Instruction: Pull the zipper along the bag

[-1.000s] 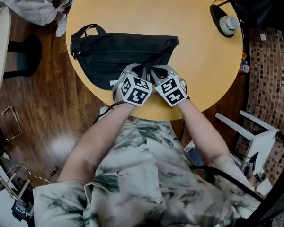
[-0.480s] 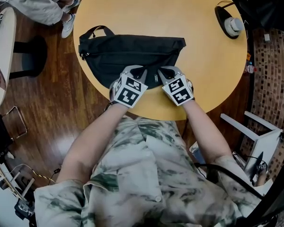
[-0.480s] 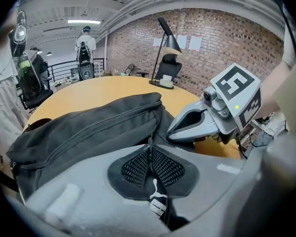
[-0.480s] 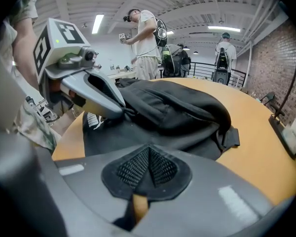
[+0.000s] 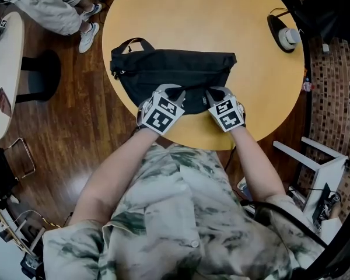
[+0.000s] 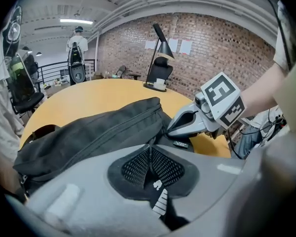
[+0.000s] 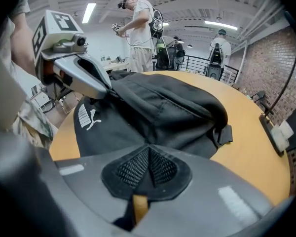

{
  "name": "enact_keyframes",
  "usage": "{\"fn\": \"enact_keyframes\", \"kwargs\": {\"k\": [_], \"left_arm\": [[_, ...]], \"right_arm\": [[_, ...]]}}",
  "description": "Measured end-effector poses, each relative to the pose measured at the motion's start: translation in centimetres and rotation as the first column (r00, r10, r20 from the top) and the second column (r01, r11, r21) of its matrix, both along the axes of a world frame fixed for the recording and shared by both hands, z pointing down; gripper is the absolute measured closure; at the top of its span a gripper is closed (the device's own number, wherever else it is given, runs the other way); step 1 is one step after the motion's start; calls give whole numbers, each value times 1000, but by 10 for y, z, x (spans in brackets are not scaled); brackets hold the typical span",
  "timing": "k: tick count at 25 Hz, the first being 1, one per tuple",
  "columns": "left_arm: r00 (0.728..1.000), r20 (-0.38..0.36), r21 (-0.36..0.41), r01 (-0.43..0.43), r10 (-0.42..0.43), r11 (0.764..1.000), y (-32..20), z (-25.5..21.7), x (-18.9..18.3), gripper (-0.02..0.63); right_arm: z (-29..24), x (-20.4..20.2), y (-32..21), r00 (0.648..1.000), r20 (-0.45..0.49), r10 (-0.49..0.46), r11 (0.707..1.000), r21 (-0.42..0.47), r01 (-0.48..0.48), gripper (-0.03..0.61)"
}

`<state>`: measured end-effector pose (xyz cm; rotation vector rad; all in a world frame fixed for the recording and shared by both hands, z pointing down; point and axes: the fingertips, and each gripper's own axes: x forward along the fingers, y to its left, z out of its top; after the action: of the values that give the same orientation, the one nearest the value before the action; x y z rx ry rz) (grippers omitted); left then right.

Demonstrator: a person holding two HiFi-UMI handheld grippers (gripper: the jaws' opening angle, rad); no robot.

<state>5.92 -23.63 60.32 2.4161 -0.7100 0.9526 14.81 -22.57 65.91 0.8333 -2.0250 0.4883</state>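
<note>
Black bag on a round wooden table (image 5: 221, 16) in a brick-walled room

Dark plank floor (image 5: 64, 127) surrounds the table and a brick wall (image 6: 227, 48) rises beyond it. A lamp base (image 5: 286, 37) sits at the table's far right edge. The bag (image 5: 175, 74) lies across the table's near half. At the table's near edge, the left gripper (image 6: 149, 149) has its jaws pressed together on a black, white-printed bit of the bag. The right gripper (image 7: 148, 154) is pinched on a tan tab (image 7: 139, 206).

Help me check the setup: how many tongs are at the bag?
2. The left tongs are shut on a black tab at the black bag's near edge; the right tongs are closed on that edge, further right.
</note>
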Motion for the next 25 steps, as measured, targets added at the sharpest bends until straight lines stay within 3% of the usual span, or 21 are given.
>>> {"fn": "enact_keyframes", "kwargs": {"k": [25], "left_arm": [[996, -84, -49, -27, 23, 998, -10, 10, -131, 598]], "right_arm": [[4, 11, -4, 963, -193, 188, 981, -10, -194, 577]]}}
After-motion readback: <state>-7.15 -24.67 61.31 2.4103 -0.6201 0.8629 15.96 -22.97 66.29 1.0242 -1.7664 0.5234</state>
